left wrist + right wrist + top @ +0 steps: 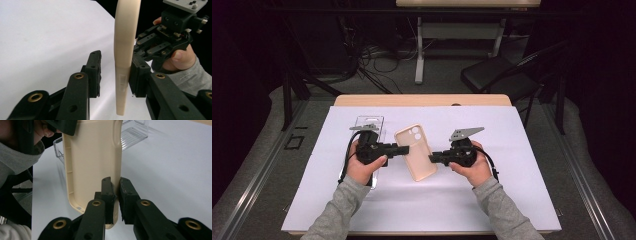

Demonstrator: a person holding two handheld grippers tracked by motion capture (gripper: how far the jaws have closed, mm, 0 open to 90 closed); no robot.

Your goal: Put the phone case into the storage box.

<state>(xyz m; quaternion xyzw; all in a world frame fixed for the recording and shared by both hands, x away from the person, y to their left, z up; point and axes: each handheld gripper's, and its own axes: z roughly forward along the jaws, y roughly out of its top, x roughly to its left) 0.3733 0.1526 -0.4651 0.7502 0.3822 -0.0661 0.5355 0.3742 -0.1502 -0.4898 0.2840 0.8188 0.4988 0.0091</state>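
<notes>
A beige phone case (415, 151) is held off the white sheet between both grippers. My right gripper (432, 158) grips its right edge; in the right gripper view the two jaws (115, 181) are shut on the case's side wall (92, 157). My left gripper (404, 149) is at the case's left edge. In the left gripper view the case (125, 50) stands edge-on between the jaws (116, 56): the right pad (136, 75) touches it and the left pad (95, 70) stands clear with a gap, so this gripper is open. The right gripper (165, 42) shows beyond.
A clear plastic package (369, 122) lies on the white sheet (512, 190) behind my left hand, seen also as a clear tray (135, 132). Beyond the table's far edge (422, 100) stand a black folding chair (502, 75) and a desk leg (419, 55) among cables.
</notes>
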